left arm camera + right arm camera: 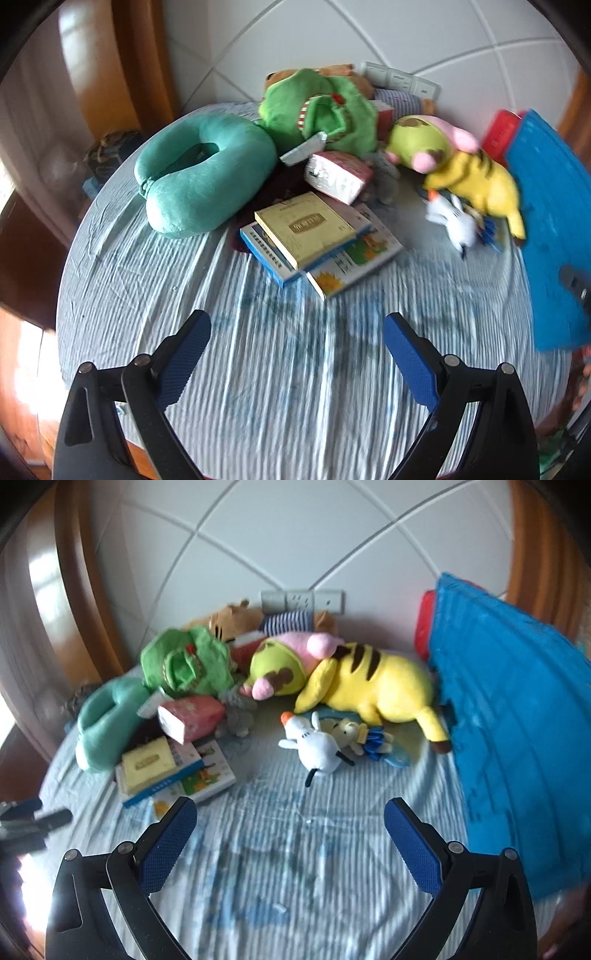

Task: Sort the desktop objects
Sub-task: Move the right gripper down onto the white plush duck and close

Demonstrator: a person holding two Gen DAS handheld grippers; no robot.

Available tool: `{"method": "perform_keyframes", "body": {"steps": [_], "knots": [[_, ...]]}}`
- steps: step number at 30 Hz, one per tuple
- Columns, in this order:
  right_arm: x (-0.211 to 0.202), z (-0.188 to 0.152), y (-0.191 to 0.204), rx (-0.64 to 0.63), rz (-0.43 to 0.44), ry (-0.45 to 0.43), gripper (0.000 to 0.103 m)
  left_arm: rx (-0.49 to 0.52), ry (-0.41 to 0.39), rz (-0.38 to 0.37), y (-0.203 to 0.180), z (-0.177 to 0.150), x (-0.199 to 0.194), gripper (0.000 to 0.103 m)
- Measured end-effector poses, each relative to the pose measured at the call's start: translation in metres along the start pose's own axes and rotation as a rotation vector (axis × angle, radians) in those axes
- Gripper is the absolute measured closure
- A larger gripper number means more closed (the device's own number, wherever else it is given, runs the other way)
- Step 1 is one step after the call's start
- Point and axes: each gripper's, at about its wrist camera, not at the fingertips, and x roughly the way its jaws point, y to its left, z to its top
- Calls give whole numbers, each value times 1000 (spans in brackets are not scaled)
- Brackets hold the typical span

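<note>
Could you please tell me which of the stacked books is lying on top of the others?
The pale yellow book with the gold title panel tops the stack; the blue-spined book lies beneath it, and the picture book with the sunflower cover sits lowest.

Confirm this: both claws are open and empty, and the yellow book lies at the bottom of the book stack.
Not quite. Both claws, left and right, are open and empty, but the yellow book lies on top of the stack, as the left wrist view shows.

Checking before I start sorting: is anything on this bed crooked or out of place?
The three books are stacked crooked, fanned at different angles. A pink box leans tilted against the plush toys behind them.
</note>
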Motion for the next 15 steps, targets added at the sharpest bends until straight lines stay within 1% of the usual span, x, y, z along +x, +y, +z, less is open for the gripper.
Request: {"method": "perform_keyframes", "body": {"steps": [3, 7, 12, 13, 15], "knots": [[36, 10, -9, -33, 16, 54, 0, -13, 19, 21, -9, 10, 14, 7], [75, 20, -15, -38, 27, 114, 1, -11, 46, 27, -20, 24, 35, 7], [105, 32, -14, -45, 27, 155, 5, 17, 75, 17, -29, 51, 63, 7], [110, 34, -15, -37, 24, 161, 7, 23, 79, 14, -31, 58, 68, 7], [120, 38, -16, -27, 21, 182, 19, 37, 87, 4, -35, 72, 79, 7]]}}
